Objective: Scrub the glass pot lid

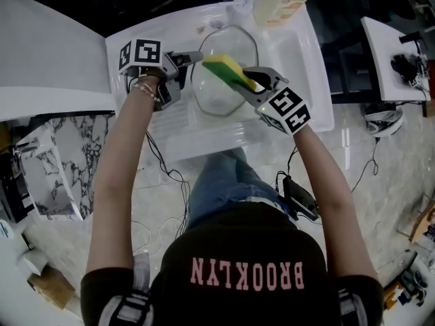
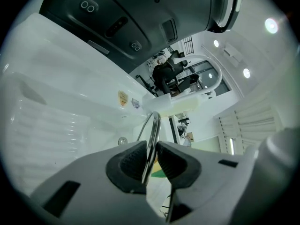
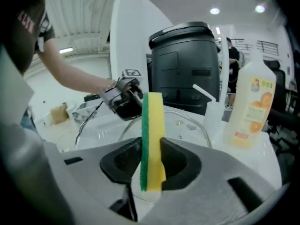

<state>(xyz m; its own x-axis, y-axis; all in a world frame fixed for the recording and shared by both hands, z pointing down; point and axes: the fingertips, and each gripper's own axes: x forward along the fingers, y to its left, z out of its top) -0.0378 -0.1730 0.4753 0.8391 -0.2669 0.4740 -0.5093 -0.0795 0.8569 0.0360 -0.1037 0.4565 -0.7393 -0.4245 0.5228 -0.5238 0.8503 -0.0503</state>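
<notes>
Head view: my left hand-held gripper (image 1: pixel 196 58) is pinching the glass pot lid (image 1: pixel 221 90) by its 10 o'clock rim, over the white sink (image 1: pixel 309 80). My right hand-held gripper (image 1: pixel 253 80) is clamped on the sponge (image 1: pixel 228 70).

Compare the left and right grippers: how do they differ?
The left gripper pinches the thin rim of the glass lid, jaws nearly together; the right gripper clamps a thick sponge, jaws wider. The left sits at the lid's edge, the right over its glass. Both grip something.
</notes>
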